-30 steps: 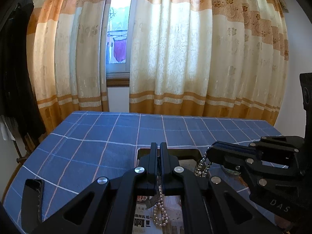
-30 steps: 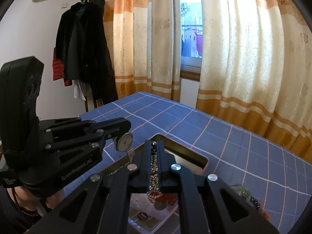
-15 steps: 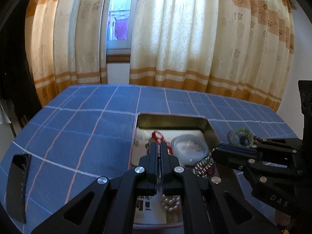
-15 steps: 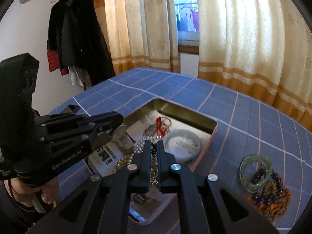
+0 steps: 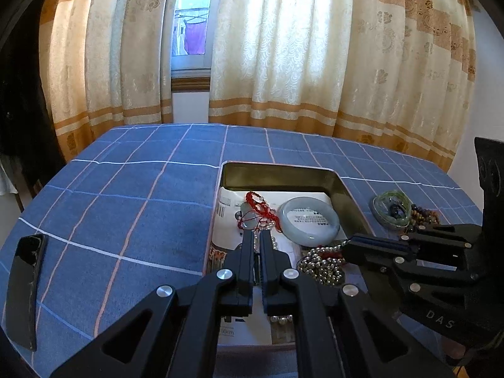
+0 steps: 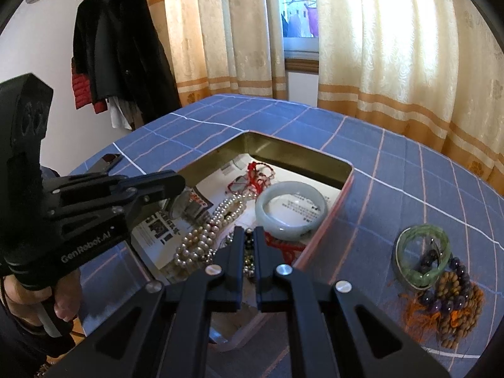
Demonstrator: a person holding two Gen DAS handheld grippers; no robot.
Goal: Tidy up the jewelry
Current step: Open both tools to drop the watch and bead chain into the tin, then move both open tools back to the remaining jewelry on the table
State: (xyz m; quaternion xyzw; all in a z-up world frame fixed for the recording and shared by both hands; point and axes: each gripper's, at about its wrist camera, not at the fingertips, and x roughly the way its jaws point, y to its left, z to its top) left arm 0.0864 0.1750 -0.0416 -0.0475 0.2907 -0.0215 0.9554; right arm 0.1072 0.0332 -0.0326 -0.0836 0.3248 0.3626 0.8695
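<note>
A gold-lined tin box (image 5: 285, 171) (image 6: 299, 154) lies open on the blue checked cloth. In it lie a pale jade bangle (image 5: 310, 223) (image 6: 291, 209), a red-cord pendant (image 5: 256, 212) (image 6: 252, 178), a pearl necklace (image 6: 208, 236) and a watch (image 6: 186, 203). My left gripper (image 5: 257, 236) is low over the box, its jaws slightly apart, with the watch band between them. My right gripper (image 6: 249, 234) is shut on a silver bead chain (image 5: 323, 263) that rests in the box.
A green bangle (image 6: 422, 252) (image 5: 390, 209) and brown and purple bead bracelets (image 6: 453, 302) lie on the cloth right of the box. A black phone (image 5: 23, 286) lies at the left edge. Curtains and a hung coat (image 6: 116, 47) stand behind the table.
Both grippers have come down from above the table into the box. The pearls and watch and the bead chain, hanging before, now rest in the box.
</note>
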